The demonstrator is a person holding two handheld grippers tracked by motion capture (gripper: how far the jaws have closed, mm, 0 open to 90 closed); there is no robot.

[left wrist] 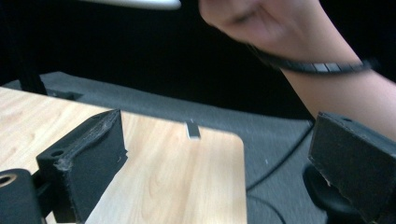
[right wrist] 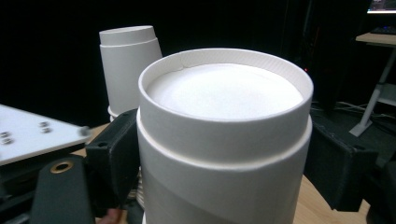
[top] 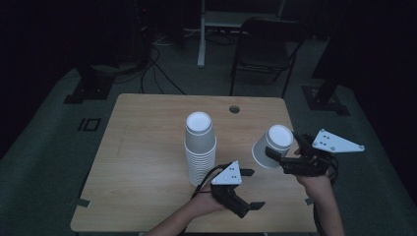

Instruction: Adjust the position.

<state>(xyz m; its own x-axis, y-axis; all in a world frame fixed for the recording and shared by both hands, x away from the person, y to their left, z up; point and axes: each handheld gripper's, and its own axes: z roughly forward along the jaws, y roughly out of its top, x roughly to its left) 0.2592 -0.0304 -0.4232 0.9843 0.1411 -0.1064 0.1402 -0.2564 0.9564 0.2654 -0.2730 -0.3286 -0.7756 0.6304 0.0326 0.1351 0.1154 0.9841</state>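
Stack of cups [top: 200, 147]: upside-down white paper cups nested in a tall column near the middle of the table [top: 142, 147], a little toward its near edge. It looks light and top-heavy, so a sideways knock would likely tip it.

Left gripper [top: 244, 189]: low over the near edge of the table, just right of the stack. Its jaws stand wide apart with nothing between them.

Held cup [top: 272, 146]: a single white paper cup, tilted, base up, lifted above the right part of the table and apart from the stack.

Right gripper [top: 285, 156]: jaws about half closed, pressing on the side wall of the held cup just below its base ring.

Handling: the cup is judged very light, thin-walled and easy to crush; the smooth paper may slip. The stiffest hold is probably the wall near the base ring or the rolled mouth rim, with gentle pressure.

High view: shows the whole layout, with the gap between stack and held cup, and both grippers' places over the table.

Left gripper view: shows the bare wood between its jaws, the near right corner of the table and the person's right wrist [left wrist: 299, 51] above it.

Right gripper view: shows the pads [right wrist: 114, 154] flat against the cup wall, the recessed base, and the stack behind it.
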